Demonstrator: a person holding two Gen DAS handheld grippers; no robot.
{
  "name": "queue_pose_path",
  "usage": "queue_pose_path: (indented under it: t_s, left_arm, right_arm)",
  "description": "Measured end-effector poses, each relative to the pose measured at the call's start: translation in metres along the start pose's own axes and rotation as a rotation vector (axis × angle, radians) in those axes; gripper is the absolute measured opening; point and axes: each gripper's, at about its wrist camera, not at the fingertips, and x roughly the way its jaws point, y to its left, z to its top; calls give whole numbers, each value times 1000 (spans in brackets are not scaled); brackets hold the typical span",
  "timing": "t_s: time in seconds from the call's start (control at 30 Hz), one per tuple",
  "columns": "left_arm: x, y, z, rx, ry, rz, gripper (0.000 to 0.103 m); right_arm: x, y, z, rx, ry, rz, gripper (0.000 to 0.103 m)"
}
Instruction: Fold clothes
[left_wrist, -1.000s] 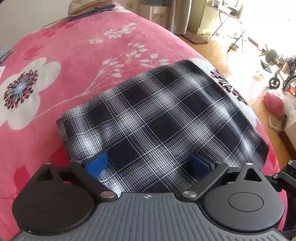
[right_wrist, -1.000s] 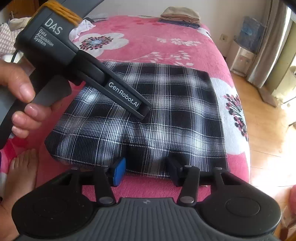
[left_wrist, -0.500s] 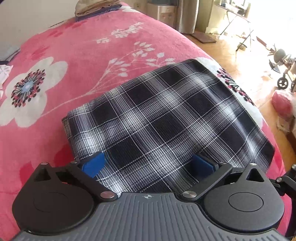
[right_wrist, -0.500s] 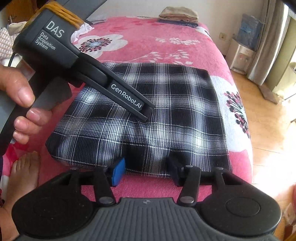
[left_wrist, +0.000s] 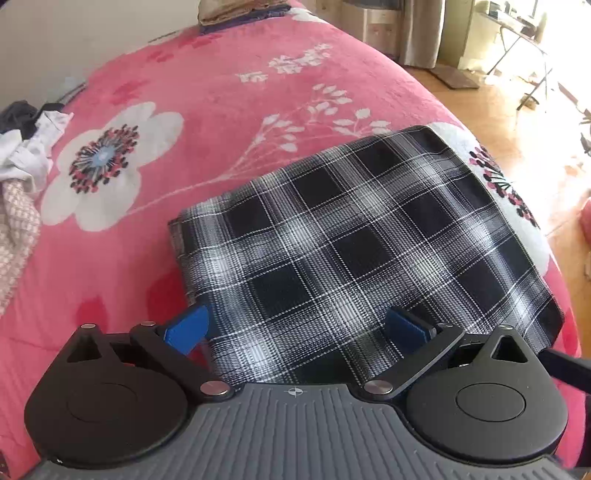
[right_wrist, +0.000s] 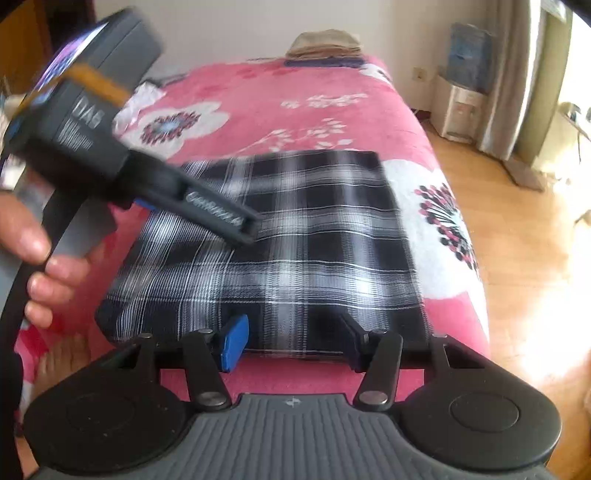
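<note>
Plaid garment (left_wrist: 354, 243): a black-and-white checked piece, already lying folded into a flat rectangle on the pink flowered blanket (left_wrist: 207, 96), close to the near edge of the bed.
How it is likely handling: it is looking soft, light and limp, several layers thick; I judge it will be sagging and sliding apart if lifted by one layer only.
Where to take hold: the near hem, with both grippers pinching through all the layers, one toward each corner, seems the safest place to me.
Left gripper (left_wrist: 297, 328): its blue pads are standing wide apart over the near left part of the cloth, pinching nothing.
Left hand (right_wrist: 40, 258): it is wrapping round the grey handle of that gripper, which is appearing blurred in the right wrist view.
Right gripper (right_wrist: 291, 341): its fingers are spread, straddling the near hem; the cloth edge is lying between them, but the pads are not pressing on it.
Stage, as I judge it: the plaid piece is looking nearly done, with perhaps one more fold or a tidy-up waiting.
Containers: none are showing on the bed.
Folded stack (right_wrist: 325, 46): a small pile of beige cloth over something dark is sitting at the far end of the bed.
Loose clothes (left_wrist: 26, 147): a crumpled heap is lying at the left side, unfolded.
</note>
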Motion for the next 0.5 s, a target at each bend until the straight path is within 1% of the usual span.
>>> queue_pose_path:
  t_s: [0.17,0.5]
  left_arm:
    - [-4,-2,-1,4,3,28,103]
    - [-17,-2,-7,8,-9,64,103]
  right_arm:
    - [-6,-10,-5,37,-15,12,56]
    - [-15,-7,-15,53,-29,30,56]
